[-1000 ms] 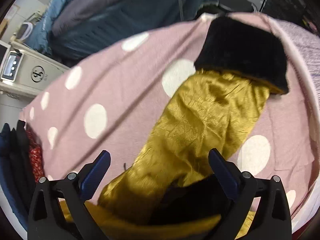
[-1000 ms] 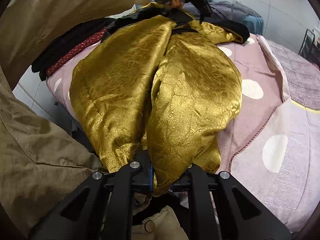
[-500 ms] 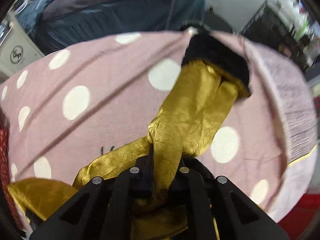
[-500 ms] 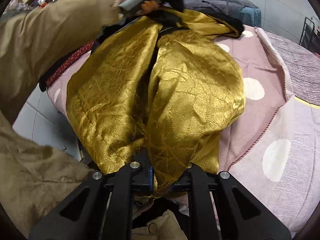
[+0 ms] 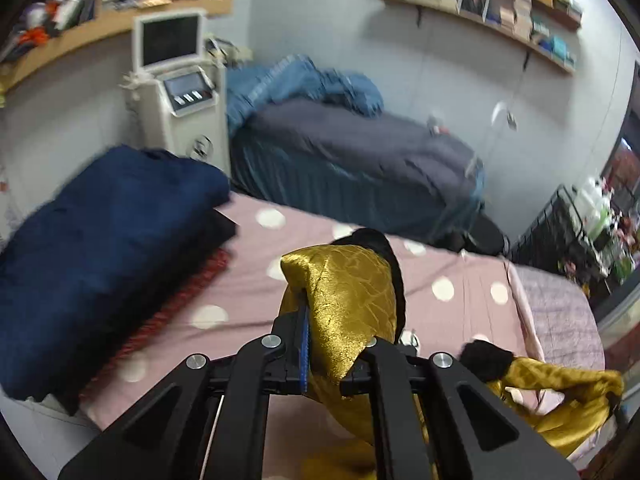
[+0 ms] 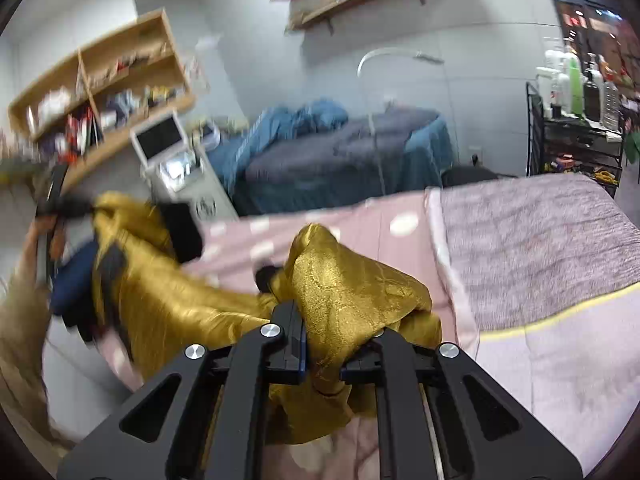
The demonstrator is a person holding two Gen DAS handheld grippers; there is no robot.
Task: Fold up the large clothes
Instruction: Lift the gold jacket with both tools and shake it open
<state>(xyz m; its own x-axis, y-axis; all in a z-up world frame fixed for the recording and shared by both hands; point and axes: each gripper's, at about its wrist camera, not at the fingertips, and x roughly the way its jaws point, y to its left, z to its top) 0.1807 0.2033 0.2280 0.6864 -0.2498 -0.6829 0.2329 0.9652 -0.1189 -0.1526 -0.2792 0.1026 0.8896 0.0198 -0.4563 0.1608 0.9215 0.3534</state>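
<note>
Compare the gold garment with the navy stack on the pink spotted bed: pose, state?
The gold garment is lifted off the bed, pinched in the left tool and the right tool; the navy stack lies on the bed untouched. The gold garment hangs crumpled and unfolded; the navy stack looks folded, piled on darker clothes. Gold is shiny with black trim; navy is matte. Both are large.

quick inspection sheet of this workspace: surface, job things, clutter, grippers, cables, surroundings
surface: pink polka-dot bedspread, a grey blanket over one end
job's things: gold garment with black trim, lifted off the bed, stretched between both grippers
clutter: folded navy clothes stack on the bed
grippers: left gripper shut on gold fabric; right gripper shut on gold fabric
cables: nothing seen
surroundings: second bed with blue bedding, white machine with screen, wall shelves, black rack of bottles
</note>
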